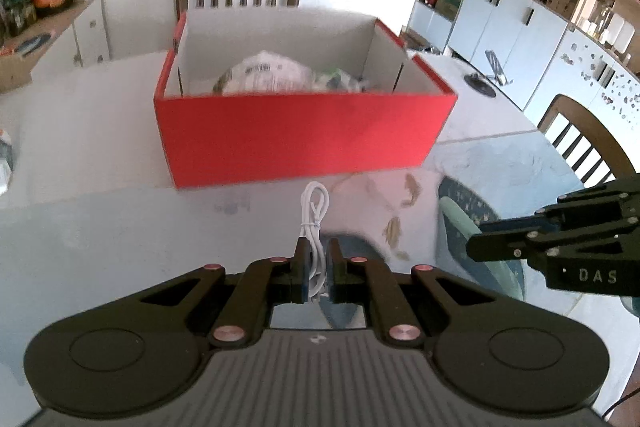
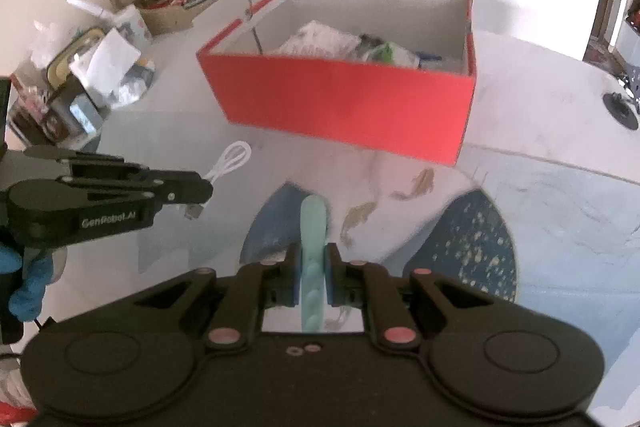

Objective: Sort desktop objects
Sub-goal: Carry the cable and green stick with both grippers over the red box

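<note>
Both grippers loaded, red box [image 1: 304,139] open on table [image 1: 80,155].
Left gripper [image 1: 318,259] jaws pinch white cable [image 1: 314,211]; right gripper [image 2: 312,267] jaws clamp mint handle [image 2: 312,227]. Box holds white packet [image 1: 264,71], possibly wrappers.

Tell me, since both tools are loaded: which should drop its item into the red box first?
Probably left. The left tool, shut on the white cable, faces the red box squarely; the right tool, holding the teal piece, sits off its corner.

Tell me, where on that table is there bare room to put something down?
Bare tabletop lies left of the red box, and a strip in front of it toward the patterned mat. It is crowded at the table's far left edge, where packets and boxes pile up, and inside the box.
</note>
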The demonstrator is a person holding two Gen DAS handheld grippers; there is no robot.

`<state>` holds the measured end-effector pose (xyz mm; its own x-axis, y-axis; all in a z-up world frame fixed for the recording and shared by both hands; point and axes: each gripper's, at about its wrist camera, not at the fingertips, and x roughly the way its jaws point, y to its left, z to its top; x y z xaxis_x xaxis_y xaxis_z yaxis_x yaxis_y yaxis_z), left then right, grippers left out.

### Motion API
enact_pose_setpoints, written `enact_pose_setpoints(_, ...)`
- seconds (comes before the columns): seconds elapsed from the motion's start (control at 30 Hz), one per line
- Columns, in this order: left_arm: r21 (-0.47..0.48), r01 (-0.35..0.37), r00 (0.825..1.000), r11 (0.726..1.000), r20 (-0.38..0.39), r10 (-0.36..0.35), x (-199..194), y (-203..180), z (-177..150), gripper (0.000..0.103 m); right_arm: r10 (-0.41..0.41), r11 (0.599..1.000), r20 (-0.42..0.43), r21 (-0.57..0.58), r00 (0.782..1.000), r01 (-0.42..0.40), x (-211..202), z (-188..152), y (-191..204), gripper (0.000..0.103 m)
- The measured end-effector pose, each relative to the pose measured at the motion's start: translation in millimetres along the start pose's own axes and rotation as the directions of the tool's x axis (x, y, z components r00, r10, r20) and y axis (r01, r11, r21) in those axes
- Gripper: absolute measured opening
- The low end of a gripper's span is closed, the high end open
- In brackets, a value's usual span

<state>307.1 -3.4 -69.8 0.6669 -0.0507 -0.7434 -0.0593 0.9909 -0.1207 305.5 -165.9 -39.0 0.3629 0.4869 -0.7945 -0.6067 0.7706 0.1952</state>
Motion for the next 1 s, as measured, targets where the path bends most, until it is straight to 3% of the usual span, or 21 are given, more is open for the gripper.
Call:
enact_pose_setpoints(0.77,0.038,-0.070,0.984,0.997,0.167,0.063,-11,-2,98,0.007,-0.029,0.998,0.203,0.053,0.979,0.019,-25,98,-38,0.011)
enact_pose_setpoints(1.0,0.055,-0.099,0.981,0.994,0.173,0.088,-1,3,118,0.007,-0.055,0.998,0.221,0.050,0.974,0.045,-15,125,-48,0.011)
